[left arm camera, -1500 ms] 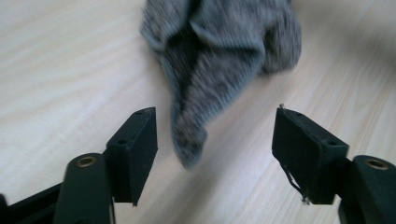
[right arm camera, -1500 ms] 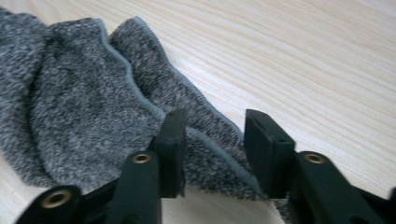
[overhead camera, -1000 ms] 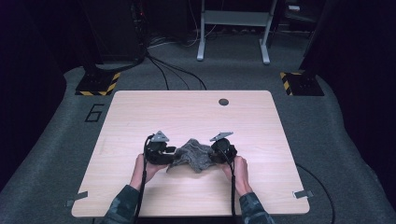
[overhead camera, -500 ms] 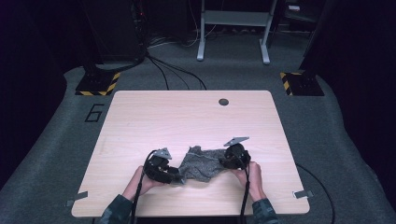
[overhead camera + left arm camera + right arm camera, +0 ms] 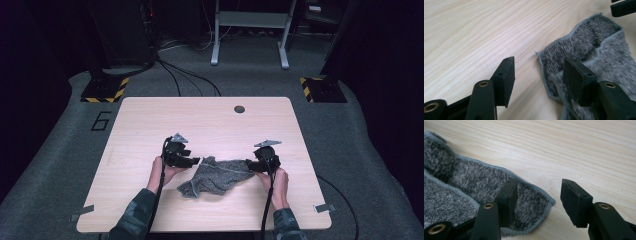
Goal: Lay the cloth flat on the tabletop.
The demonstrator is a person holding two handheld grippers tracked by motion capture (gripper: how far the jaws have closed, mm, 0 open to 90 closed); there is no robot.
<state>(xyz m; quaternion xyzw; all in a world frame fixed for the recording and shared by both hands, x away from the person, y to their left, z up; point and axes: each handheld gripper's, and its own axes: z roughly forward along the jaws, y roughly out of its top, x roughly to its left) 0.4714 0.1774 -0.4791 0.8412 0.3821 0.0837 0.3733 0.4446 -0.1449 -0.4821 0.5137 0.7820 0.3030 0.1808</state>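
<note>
A grey knitted cloth [image 5: 216, 176] lies crumpled on the wooden table [image 5: 210, 125], near its front edge. My left gripper [image 5: 194, 161] is at the cloth's left end and my right gripper [image 5: 251, 165] at its right end. In the left gripper view the jaws [image 5: 539, 75] have just been opening; the cloth [image 5: 599, 47] has its hemmed edge between them, lying loose on the table. In the right gripper view the jaws [image 5: 539, 195] have also just been opening over a corner of the cloth [image 5: 461, 185], with no pad pressing on it.
A small dark round hole [image 5: 239, 109] sits near the table's far edge. Yellow-black striped floor plates [image 5: 105, 90] and a grey metal stand [image 5: 250, 30] are beyond the table. Cables trail from both grippers toward the person.
Both grippers held the bunched cloth between them; now their jaws stand apart and the cloth rests spread wider on the table. The hands have moved apart, the left one away from the person.
</note>
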